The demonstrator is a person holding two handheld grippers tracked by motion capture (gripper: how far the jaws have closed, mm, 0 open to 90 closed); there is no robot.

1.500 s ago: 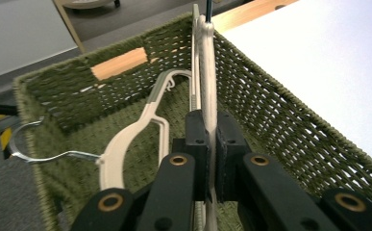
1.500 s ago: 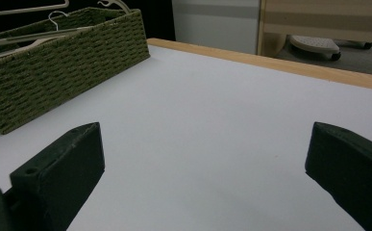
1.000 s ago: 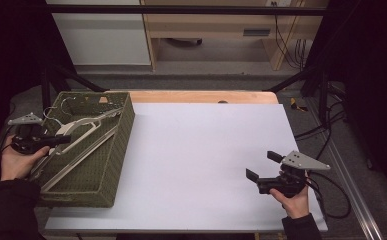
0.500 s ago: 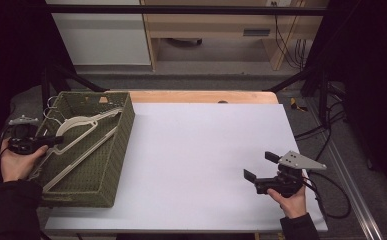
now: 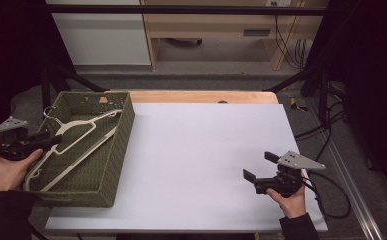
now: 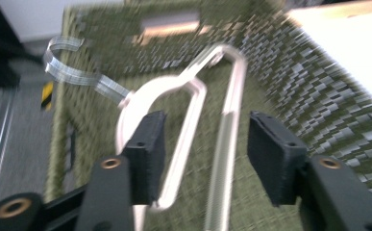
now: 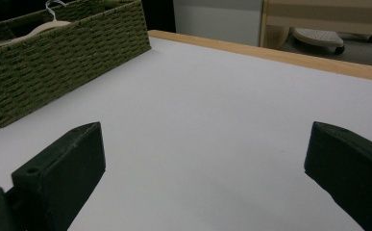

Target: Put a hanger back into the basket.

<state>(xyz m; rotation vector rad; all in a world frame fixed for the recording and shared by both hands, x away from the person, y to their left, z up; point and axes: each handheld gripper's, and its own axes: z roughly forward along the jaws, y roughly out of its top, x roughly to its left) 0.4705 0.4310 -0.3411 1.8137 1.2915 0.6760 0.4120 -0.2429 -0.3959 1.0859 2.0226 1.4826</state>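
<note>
At left of the high view, the left tool [image 5: 45,140], jaws just opening, has released the blurred white hanger [image 6: 183,110] lying in the green basket [image 5: 112,150]; the right tool [image 5: 261,166] gapes above the white surface [image 5: 196,150].

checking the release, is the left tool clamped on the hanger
No, in the left gripper view the left tool stands open, its pads clear of the hanger lying in the basket.

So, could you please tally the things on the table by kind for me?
Basket: 1
Hanger: 1
Hand-held gripper: 2, left and right
Total: 4
</note>
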